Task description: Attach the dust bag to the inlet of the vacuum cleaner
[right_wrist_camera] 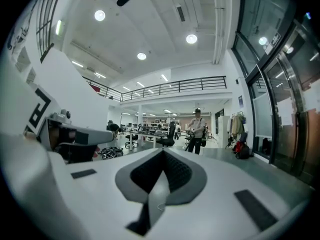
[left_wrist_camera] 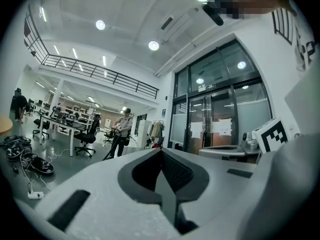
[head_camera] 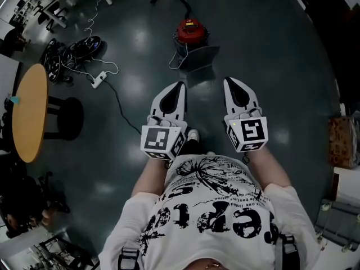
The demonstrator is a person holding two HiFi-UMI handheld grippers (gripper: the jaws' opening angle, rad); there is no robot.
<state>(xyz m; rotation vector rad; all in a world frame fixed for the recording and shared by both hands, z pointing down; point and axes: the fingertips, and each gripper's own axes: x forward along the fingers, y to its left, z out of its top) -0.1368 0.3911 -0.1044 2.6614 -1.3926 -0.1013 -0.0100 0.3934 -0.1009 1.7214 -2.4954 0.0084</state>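
Observation:
A red vacuum cleaner [head_camera: 191, 31] stands on the dark floor some way ahead of me. A grey flat piece [head_camera: 198, 58] leans against its near side; I cannot tell whether it is the dust bag. My left gripper [head_camera: 181, 84] and right gripper [head_camera: 228, 81] are held side by side in front of my chest, pointing level toward the vacuum and well short of it. Both are shut with nothing between the jaws: the left gripper [left_wrist_camera: 161, 151] and the right gripper [right_wrist_camera: 162, 151] each show their tips meeting on empty air.
At the left are a round wooden table [head_camera: 28, 111] and a black stool [head_camera: 64, 117]. A power strip [head_camera: 98, 80] with a trailing cable and a heap of cables [head_camera: 70, 55] lie at the far left. A cardboard box [head_camera: 342, 142] sits at the right. A person [right_wrist_camera: 197, 131] stands in the distance.

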